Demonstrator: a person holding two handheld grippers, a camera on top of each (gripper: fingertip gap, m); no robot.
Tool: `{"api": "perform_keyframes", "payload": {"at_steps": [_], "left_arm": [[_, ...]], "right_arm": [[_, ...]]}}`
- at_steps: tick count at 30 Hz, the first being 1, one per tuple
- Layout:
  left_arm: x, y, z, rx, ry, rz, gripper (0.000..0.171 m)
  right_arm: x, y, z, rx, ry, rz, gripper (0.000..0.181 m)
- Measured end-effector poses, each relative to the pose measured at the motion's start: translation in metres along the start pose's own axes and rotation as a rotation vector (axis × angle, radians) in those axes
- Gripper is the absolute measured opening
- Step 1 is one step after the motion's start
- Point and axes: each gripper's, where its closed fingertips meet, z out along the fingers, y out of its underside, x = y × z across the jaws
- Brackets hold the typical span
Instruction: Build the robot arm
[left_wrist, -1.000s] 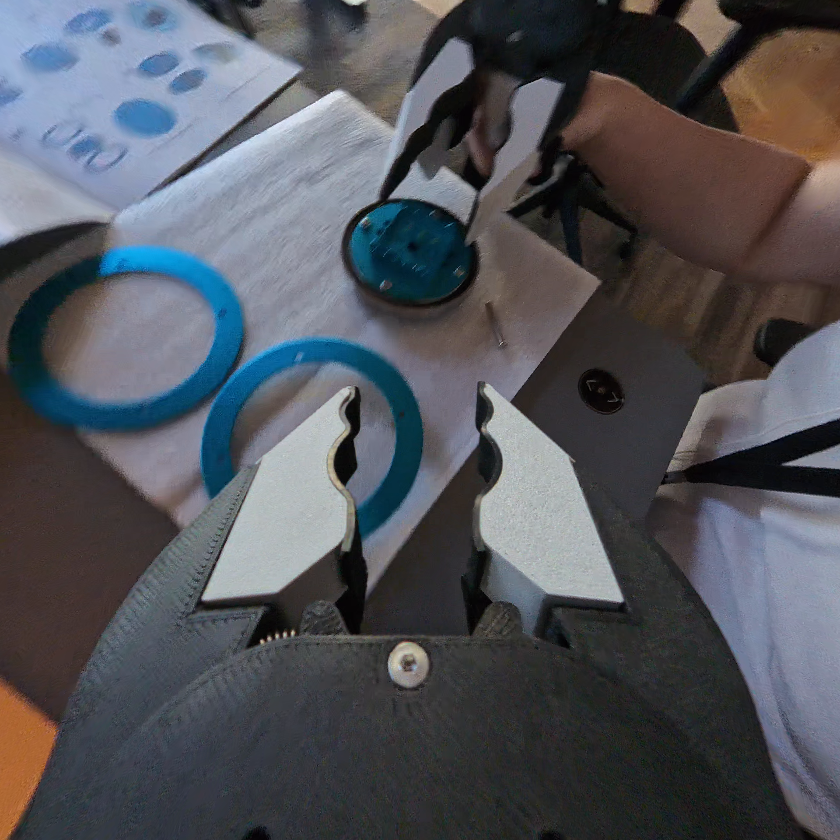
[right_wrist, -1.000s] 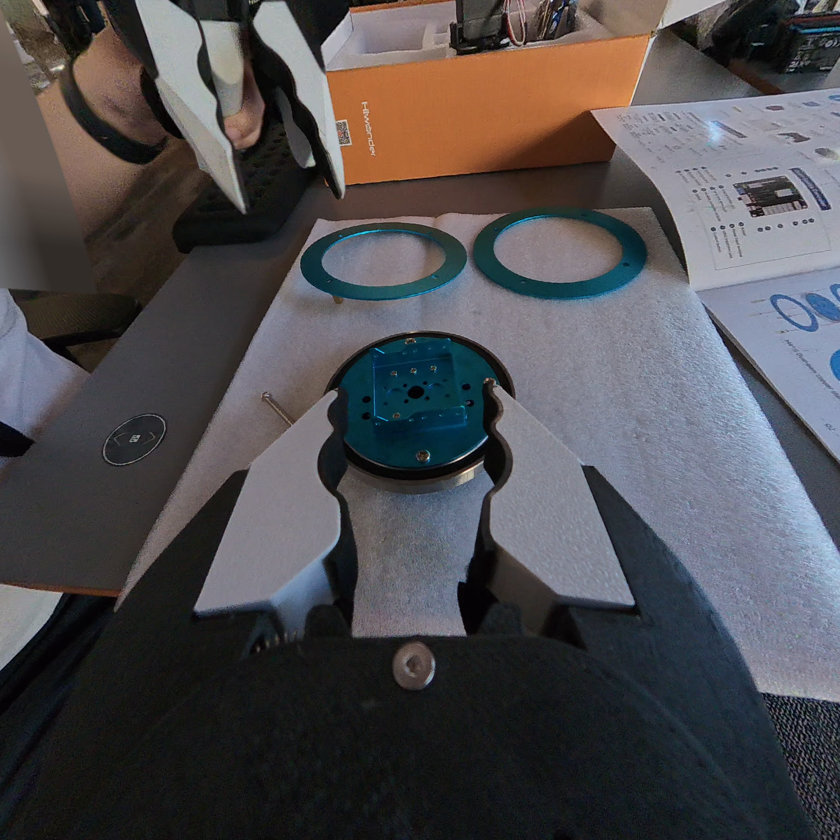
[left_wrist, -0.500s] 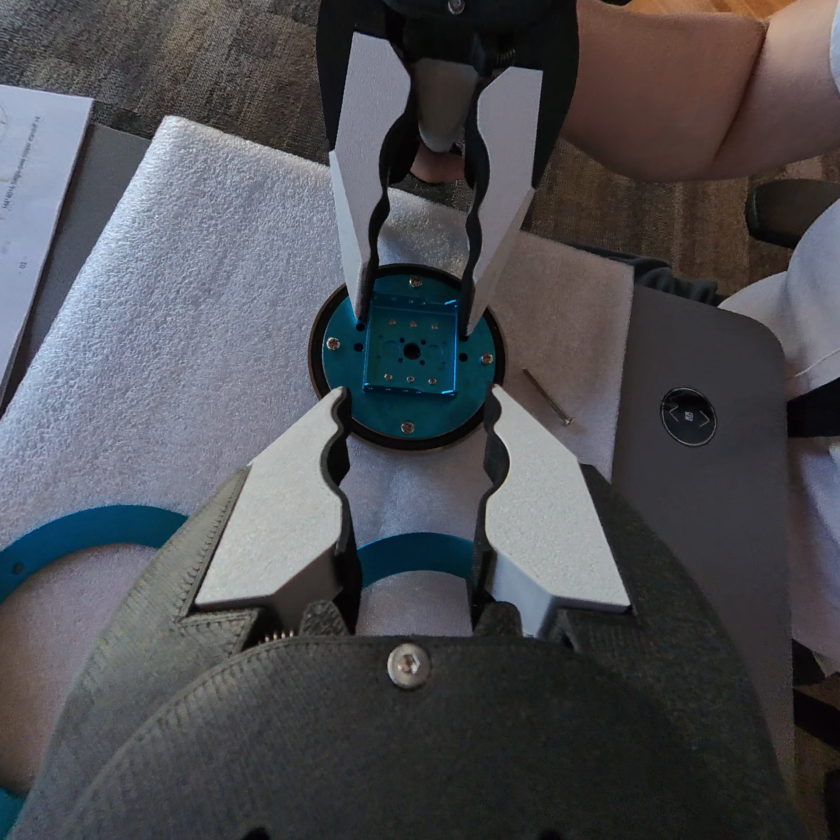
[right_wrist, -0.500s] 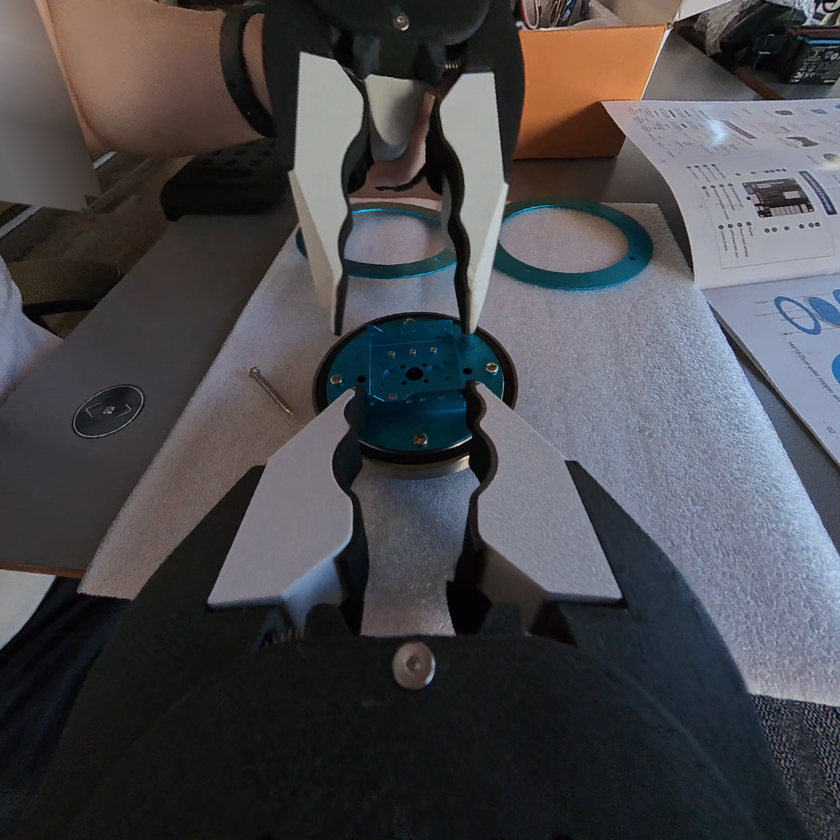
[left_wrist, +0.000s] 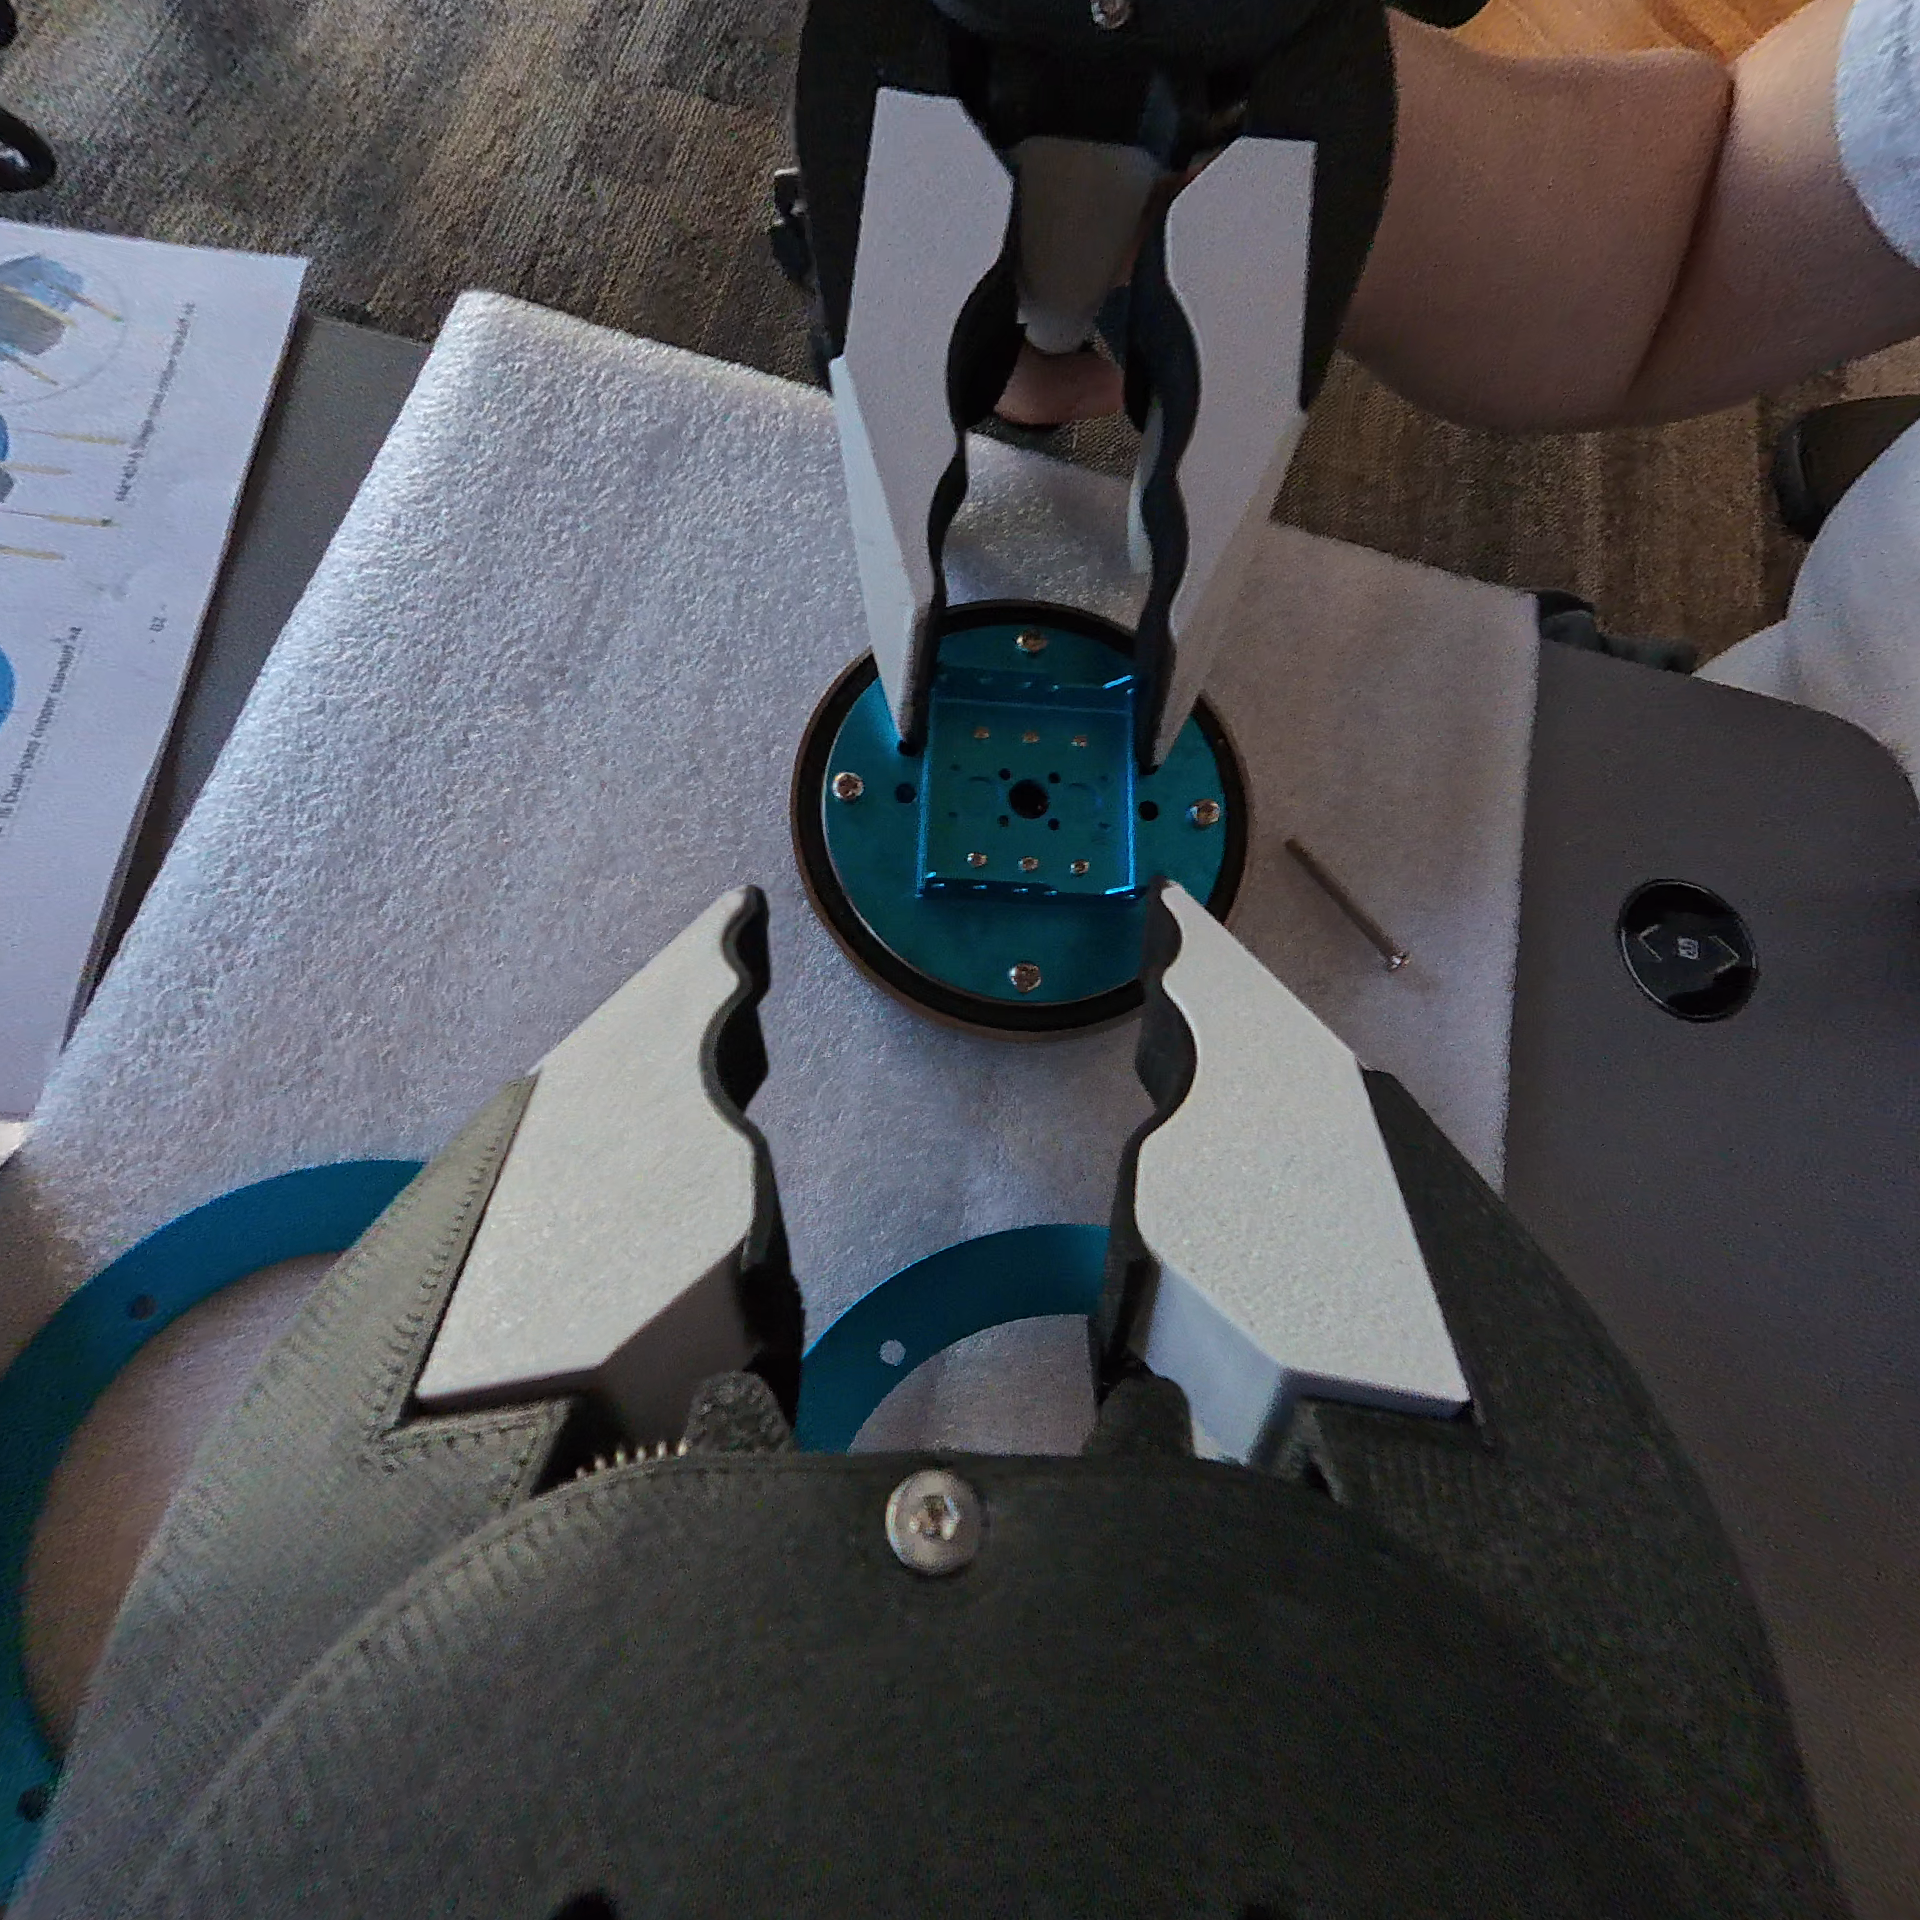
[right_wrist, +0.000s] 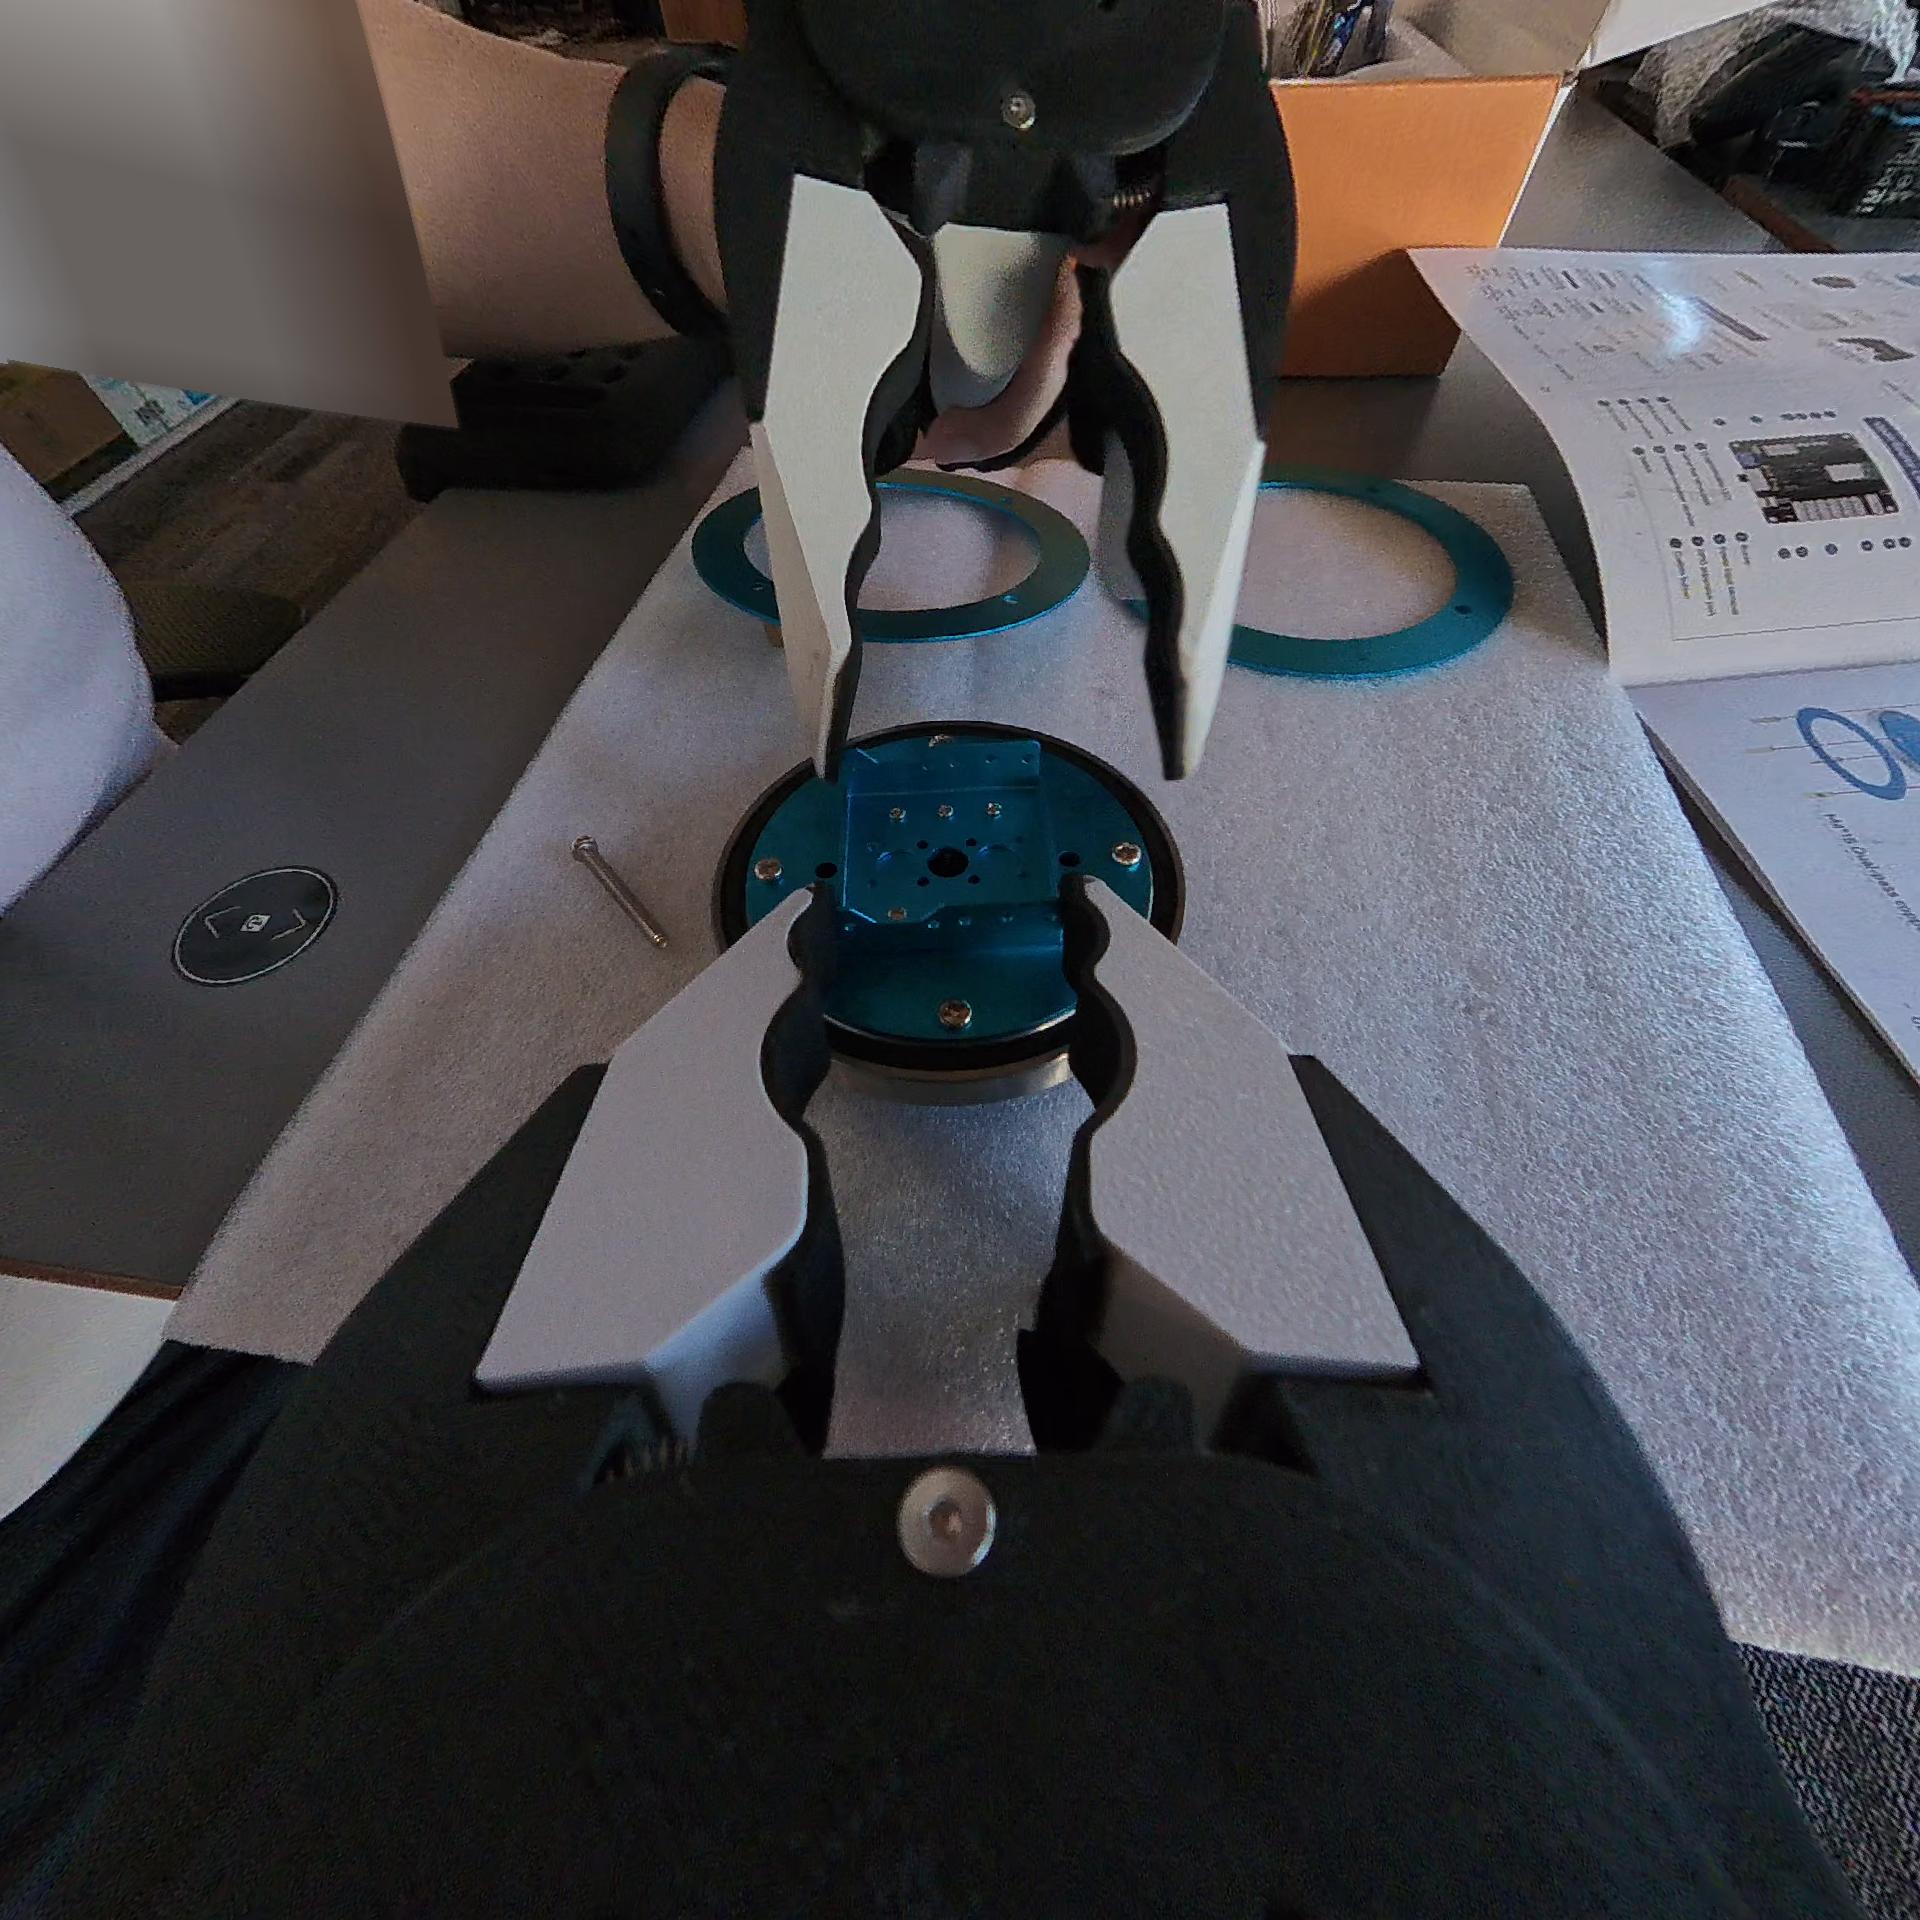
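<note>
A blue round disc (left_wrist: 1023, 956) with a black rim lies on a white foam sheet (left_wrist: 520, 727). A blue square bracket (left_wrist: 1023, 800) sits on its middle. My right gripper (right_wrist: 943, 896) reaches in low and its fingers press both sides of the bracket (right_wrist: 945, 862); it shows from the far side in the left wrist view (left_wrist: 1029, 748). My left gripper (left_wrist: 956, 902) is open and empty, just short of the disc's near rim. In the right wrist view it (right_wrist: 1003, 774) hangs over the disc's (right_wrist: 951, 1039) far edge.
Two blue rings (right_wrist: 717, 556) (right_wrist: 1475, 582) lie on the foam behind the disc. A loose screw (right_wrist: 618, 904) lies beside the disc. A grey laptop lid (right_wrist: 125, 1039), printed sheets (right_wrist: 1714, 436) and an orange box (right_wrist: 1403, 208) surround the foam. The tips of both grippers are at nearly the same place.
My left gripper swung from the rings to face the disc and has opened wider. My right gripper narrowed from around the disc onto the bracket.
</note>
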Motion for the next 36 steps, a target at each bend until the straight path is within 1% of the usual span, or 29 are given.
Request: {"api": "perform_keyframes", "payload": {"at_steps": [4, 10, 13, 16, 18, 21, 32, 34, 36], "left_arm": [[0.005, 0.005, 0.005, -0.025, 0.051, -0.032, 0.067], [0.005, 0.006, 0.005, -0.038, 0.048, -0.073, 0.066], [0.005, 0.006, 0.004, -0.024, 0.028, -0.081, 0.065], [0.009, 0.009, 0.005, -0.012, 0.061, -0.123, 0.071], [0.009, 0.009, 0.006, 0.01, 0.075, -0.145, 0.07], [0.007, 0.009, 0.005, 0.013, 0.072, -0.142, 0.066], [0.006, 0.009, 0.001, -0.02, 0.061, -0.123, 0.061], [0.006, 0.006, -0.003, -0.001, 0.049, -0.109, 0.06], [0.006, -0.002, -0.012, 0.059, 0.017, -0.093, 0.061]], "right_arm": [[0.0, 0.0, 0.0, -0.001, -0.005, -0.001, 0.042], [0.0, -0.001, 0.0, 0.008, -0.004, -0.001, 0.042], [0.0, -0.001, 0.0, 0.01, 0.0, -0.008, 0.042], [0.0, -0.001, 0.0, 0.012, -0.007, -0.009, 0.042], [0.0, -0.001, 0.0, 0.018, -0.018, 0.0, 0.042], [0.0, -0.001, 0.0, 0.02, -0.029, 0.004, 0.042], [0.0, -0.002, 0.0, 0.03, -0.034, 0.008, 0.042], [0.0, -0.002, 0.0, 0.032, -0.033, 0.007, 0.042], [0.0, -0.002, 0.0, 0.034, -0.031, 0.006, 0.042]]}}
